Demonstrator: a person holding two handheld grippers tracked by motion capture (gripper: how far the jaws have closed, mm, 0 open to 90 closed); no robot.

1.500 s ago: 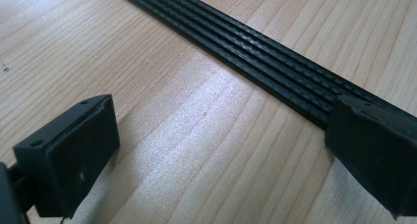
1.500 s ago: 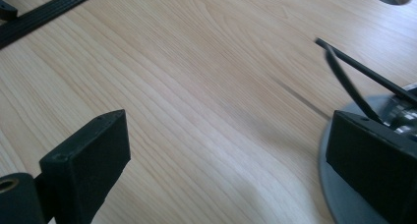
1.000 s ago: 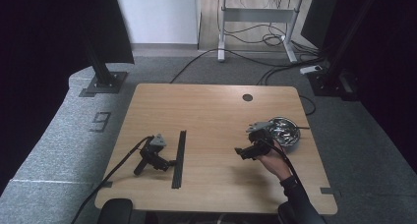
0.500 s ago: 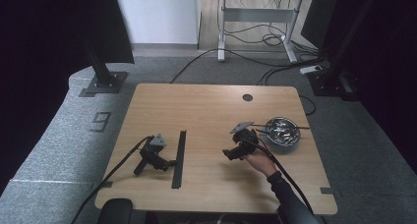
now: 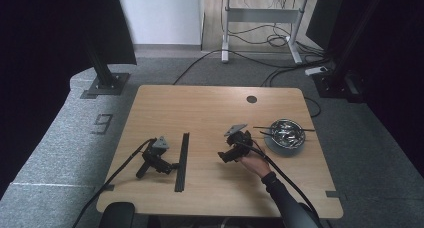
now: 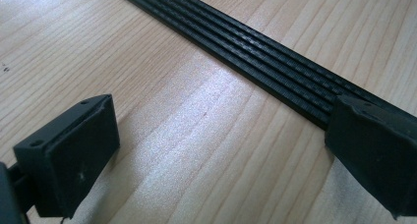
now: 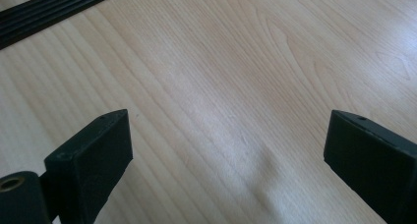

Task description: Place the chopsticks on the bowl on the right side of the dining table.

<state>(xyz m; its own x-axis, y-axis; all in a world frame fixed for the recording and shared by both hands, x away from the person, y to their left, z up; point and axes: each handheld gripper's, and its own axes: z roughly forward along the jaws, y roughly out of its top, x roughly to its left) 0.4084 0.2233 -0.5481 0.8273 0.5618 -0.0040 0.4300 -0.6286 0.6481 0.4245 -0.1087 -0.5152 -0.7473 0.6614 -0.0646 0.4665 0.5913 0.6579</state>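
the metal bowl's (image 5: 285, 136) contents are too small to tell; the black strip (image 6: 255, 62) runs off-frame.

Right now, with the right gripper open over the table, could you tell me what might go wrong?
1. The right gripper trails a cable running near the metal bowl; a swing could nudge it.
2. Sticks lie across the bowl's rim and could be knocked off.
3. The left gripper rests unheld against the black strip, so moving the strip could shift it.
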